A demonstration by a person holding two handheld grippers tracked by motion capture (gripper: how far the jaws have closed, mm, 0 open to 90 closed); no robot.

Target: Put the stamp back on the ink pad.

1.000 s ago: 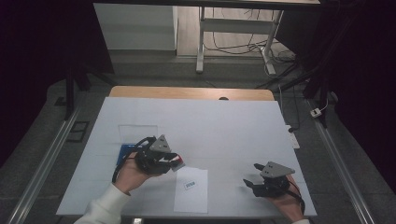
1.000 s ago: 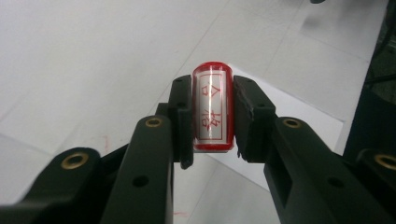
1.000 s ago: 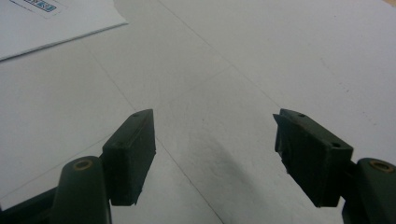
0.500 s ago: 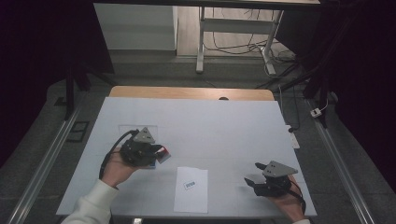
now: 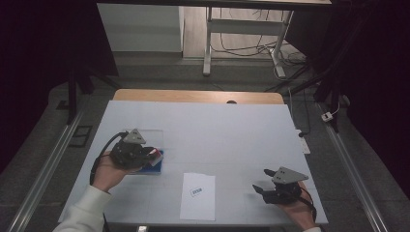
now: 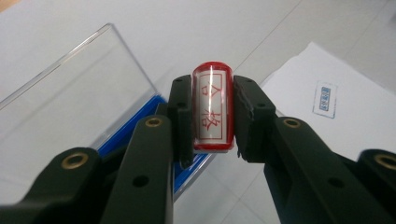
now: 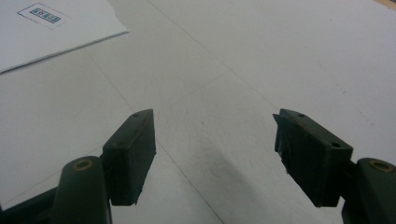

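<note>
Left hand (image 5: 109, 174) comes in from the bottom left of the high view, white sleeve (image 5: 84, 212) showing, forearm angled up and inward, palm under the tool. Left gripper (image 5: 152, 153) points toward the table's middle, grey three-cornered plate on top, black cable looping off its left side. Jaws clamped on a red stamp (image 6: 212, 112): a small cylinder with red ends and a white label with red characters, held crosswise between the pads, one pad on each long side. In the left gripper view the stamp sits above the blue ink pad case (image 6: 140, 135), whose clear lid (image 6: 70, 98) stands open and tilts away to the left. Cannot tell whether the stamp touches the pad or hangs just over it. In the high view the case (image 5: 153, 164) lies at the left of the white table (image 5: 227, 130), right under the gripper's nose.

Sheet of paper (image 5: 198, 195) lies near the front edge, between the two hands, well apart from the case. It carries one small blue rectangular stamp mark (image 5: 196, 191); the same mark shows at the right in the left gripper view (image 6: 325, 99) and at the top left in the right gripper view (image 7: 43, 14).

Right hand (image 5: 295, 208) rests at the bottom right, low on the table, wrist near the edge. Right gripper (image 5: 261, 181) points left toward the paper, jaws spread wide with nothing between them, bare table beneath.
</note>
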